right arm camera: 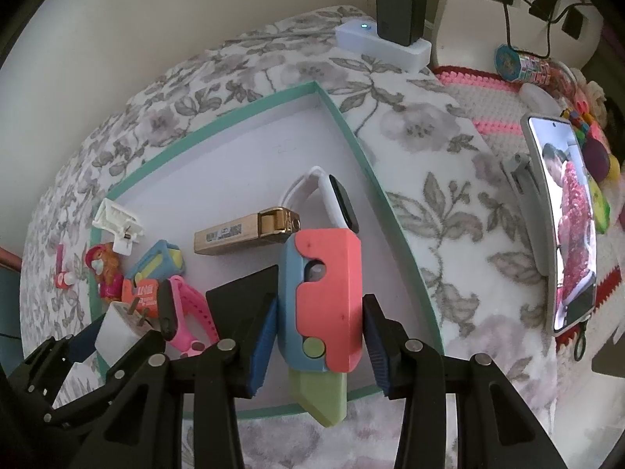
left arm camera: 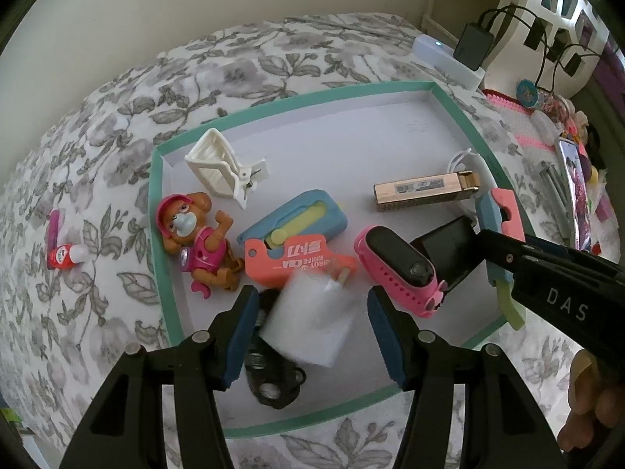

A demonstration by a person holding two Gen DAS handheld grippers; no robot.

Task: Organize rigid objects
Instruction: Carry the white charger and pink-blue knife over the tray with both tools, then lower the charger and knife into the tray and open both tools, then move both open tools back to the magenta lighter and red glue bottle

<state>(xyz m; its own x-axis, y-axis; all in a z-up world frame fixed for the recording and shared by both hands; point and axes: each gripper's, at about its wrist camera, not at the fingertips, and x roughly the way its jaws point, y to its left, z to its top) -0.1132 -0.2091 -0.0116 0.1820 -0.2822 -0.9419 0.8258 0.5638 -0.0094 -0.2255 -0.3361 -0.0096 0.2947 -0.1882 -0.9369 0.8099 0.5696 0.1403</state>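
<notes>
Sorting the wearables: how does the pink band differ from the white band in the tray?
The pink band lies near the tray's middle, its dark screen facing up; the white band rests on its edge against the right wall. The pink strap looks wider than the white one. Both carry a dark oval screen.

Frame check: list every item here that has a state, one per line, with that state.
left hand-held gripper: open, white charger plug between its fingers, blurred
right hand-held gripper: open around toy knife, green blade out
gold lighter: lid shut, lying flat
phone: screen on, propped up
power strip: indicator lit
white clip: lying in tray
</notes>
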